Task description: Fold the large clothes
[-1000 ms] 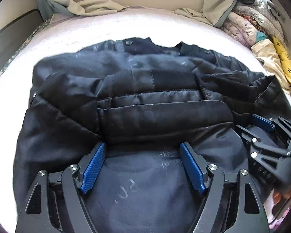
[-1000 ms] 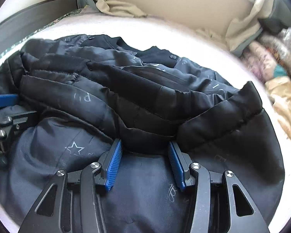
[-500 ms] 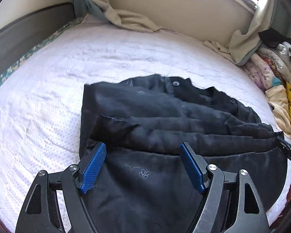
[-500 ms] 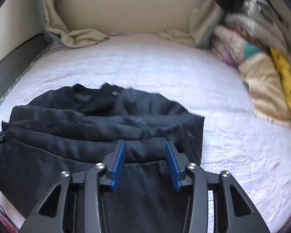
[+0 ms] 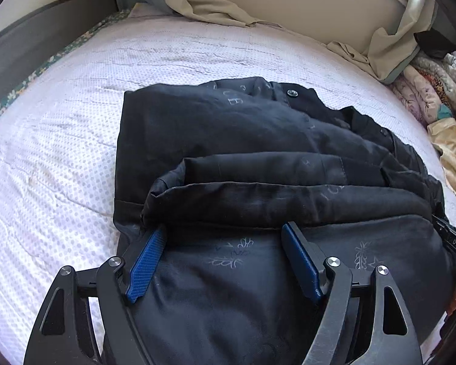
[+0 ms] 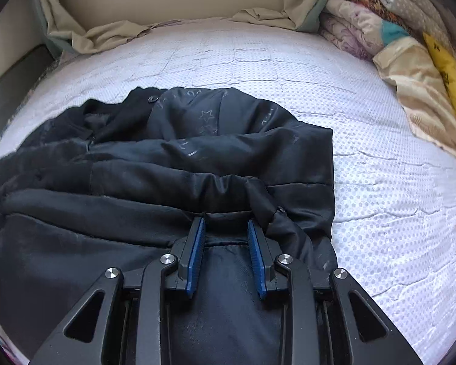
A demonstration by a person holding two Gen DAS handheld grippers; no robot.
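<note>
A large black padded jacket (image 5: pixel 258 152) lies partly folded on the white bed (image 5: pixel 60 152). It has faint star prints and a buttoned collar at the far end. My left gripper (image 5: pixel 225 231) is open, its blue pads wide apart over the jacket's near fold. In the right wrist view the jacket (image 6: pixel 173 164) fills the left and middle. My right gripper (image 6: pixel 226 225) has its pads narrowly apart over the jacket's near edge, and no fabric shows clamped between them. The right gripper's tip shows at the right edge of the left wrist view (image 5: pixel 453 237).
A beige sheet (image 5: pixel 203 6) is bunched at the headboard. A pile of folded patterned bedding (image 6: pixel 404 45) lies along the bed's right side. A dark bed frame (image 5: pixel 30 48) runs along the left. White mattress (image 6: pixel 395 197) lies to the right of the jacket.
Both grippers pulled back from the jacket, so more of the bed shows. The jacket's near part now lies folded over. The right gripper's pads have narrowed.
</note>
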